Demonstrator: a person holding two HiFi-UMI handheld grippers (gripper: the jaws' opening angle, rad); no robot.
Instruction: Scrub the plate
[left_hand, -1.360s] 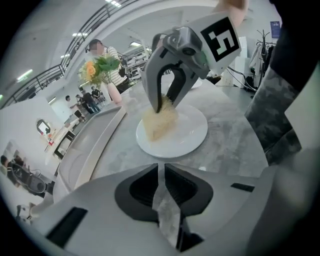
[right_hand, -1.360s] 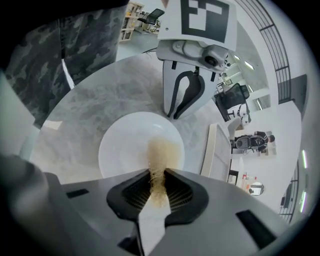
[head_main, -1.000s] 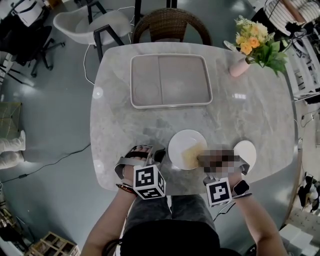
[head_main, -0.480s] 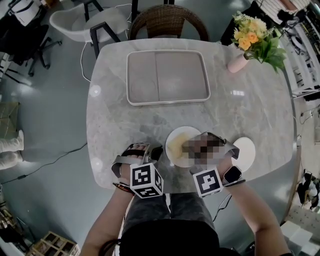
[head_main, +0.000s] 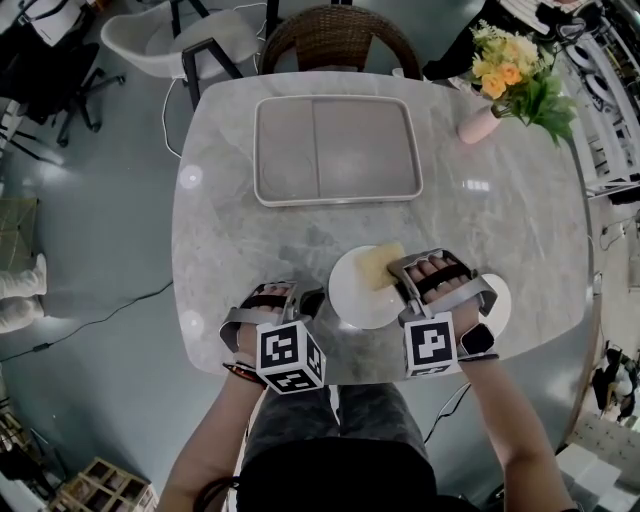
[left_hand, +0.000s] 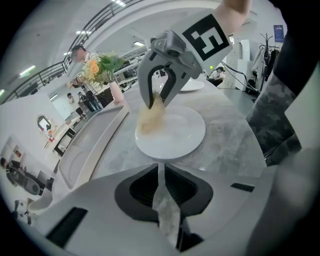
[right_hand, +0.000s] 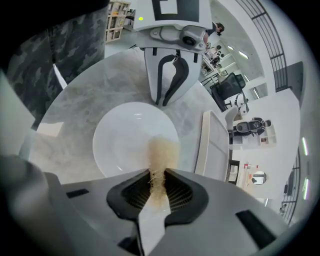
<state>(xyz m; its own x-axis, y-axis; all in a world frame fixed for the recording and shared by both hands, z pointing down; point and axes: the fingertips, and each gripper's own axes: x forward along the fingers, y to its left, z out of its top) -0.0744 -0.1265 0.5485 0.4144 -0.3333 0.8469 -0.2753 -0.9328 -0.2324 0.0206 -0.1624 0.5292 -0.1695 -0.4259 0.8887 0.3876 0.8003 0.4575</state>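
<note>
**A:** What were we working on?

**B:** A grey-veined marble table (head_main: 230, 230) with rounded corners, polished enough to throw back the ceiling lights. The plate (head_main: 352, 300) sat near our edge of it, between our two grippers and well apart from the tray (head_main: 338, 198) beyond.

**A:** And the plate itself?

**B:** It was round, shallow and glossy white, with a low rim and a soft highlight across the well. Most of it showed bare white. The scrubbing pad (head_main: 380, 266) lay on its far right part.

**A:** How did we read the pad?

**B:** From the head view it was a flat, pale yellow rectangle. In the right gripper view it was straw-coloured and fibrous, with loose strands fraying where the ribbed black rubber bit into it. Our right gripper (right_hand: 157, 176) pinched its near end, and the free end was down on the plate.

**A:** And our left gripper (left_hand: 161, 170)?

**B:** Its jaws were drawn almost together on a thin, crinkled whitish scrap (left_hand: 165, 212). We couldn't tell what the scrap was made of. The tip pointed at the plate's left rim from just beside it, and we couldn't tell whether it touched.

**A:** What else did we see?

**B:** The tray was a matte grey-beige rectangle with rounded corners, a raised lip and a faint line down its middle. A pink vase (head_main: 478, 128) of yellow and orange flowers stood toward the far right corner. A smaller white disc (head_main: 497, 300) lay just beside our right hand. A wicker chair (head_main: 335, 45) stood at the far side.
</note>
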